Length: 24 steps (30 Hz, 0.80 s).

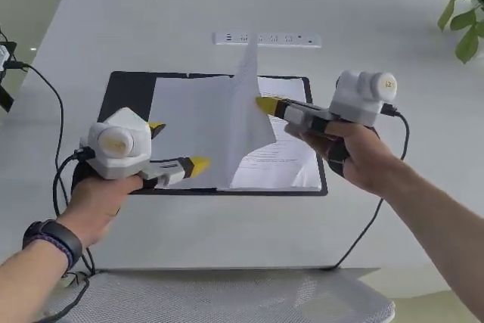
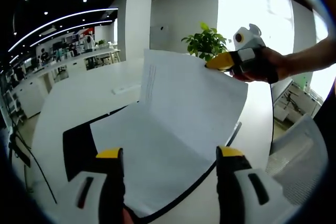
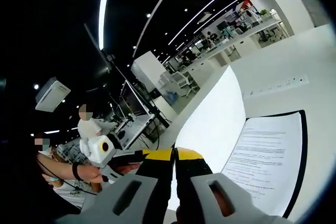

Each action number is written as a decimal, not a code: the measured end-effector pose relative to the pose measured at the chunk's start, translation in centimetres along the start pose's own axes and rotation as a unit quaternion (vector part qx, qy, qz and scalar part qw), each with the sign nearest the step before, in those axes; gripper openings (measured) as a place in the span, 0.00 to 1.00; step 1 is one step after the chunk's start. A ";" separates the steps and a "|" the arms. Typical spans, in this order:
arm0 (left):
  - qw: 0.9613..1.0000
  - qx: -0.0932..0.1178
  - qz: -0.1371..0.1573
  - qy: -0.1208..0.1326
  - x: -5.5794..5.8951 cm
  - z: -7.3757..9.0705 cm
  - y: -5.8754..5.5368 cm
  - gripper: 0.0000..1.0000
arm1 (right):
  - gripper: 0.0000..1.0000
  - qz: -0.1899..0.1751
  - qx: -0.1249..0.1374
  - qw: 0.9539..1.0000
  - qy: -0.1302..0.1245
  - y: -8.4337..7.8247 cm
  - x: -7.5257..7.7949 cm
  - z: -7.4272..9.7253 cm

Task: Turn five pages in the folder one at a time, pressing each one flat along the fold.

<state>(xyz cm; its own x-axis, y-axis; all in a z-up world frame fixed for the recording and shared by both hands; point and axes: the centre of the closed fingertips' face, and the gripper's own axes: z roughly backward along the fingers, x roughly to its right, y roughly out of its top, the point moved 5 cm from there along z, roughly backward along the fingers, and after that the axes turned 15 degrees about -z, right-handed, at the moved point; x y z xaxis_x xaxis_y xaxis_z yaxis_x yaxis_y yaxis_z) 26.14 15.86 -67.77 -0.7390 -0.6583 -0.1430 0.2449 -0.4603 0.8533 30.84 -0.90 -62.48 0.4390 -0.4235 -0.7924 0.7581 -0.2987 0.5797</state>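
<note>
One page (image 1: 245,131) upright over folder (image 1: 125,90), pinched in right claw (image 1: 262,102), left claw (image 1: 178,147) open

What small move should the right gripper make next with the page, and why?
Probably sweep the right gripper leftward and lay the page on the left side of the folder: it is shut on the page, which stands upright over the fold, and the open left gripper hovers there.
</note>
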 end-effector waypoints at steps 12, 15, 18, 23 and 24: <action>1.000 -0.004 0.011 0.024 -1.6 2.8 -1.8 0.72 | 0.00 0.005 -0.030 0.999 0.018 -2.0 -2.4 -4.2; 0.999 -0.004 0.014 0.029 -2.0 3.3 -2.1 0.72 | 0.00 0.002 -0.033 0.999 0.020 -2.3 -2.6 -5.5; 0.999 -0.004 0.018 0.033 -2.4 3.9 -2.3 0.71 | 0.00 -0.007 -0.033 0.999 0.021 -2.7 -2.6 -6.9; 0.999 -0.007 0.020 0.039 -2.9 4.7 -2.8 0.71 | 0.00 -0.013 -0.052 0.998 0.025 -3.9 -2.7 -9.3; 0.999 -0.007 0.020 0.039 -2.9 4.8 -2.8 0.71 | 0.00 -0.014 -0.053 0.998 0.025 -4.0 -2.7 -9.5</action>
<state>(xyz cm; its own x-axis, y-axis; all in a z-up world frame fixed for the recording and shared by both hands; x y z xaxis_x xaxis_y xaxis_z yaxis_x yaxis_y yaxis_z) 24.63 21.94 -67.34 -0.6768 -0.7212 -0.1476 0.2834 -0.4404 0.8519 31.24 9.55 -64.44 0.4391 -0.3729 -0.8174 0.8159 -0.2155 0.5366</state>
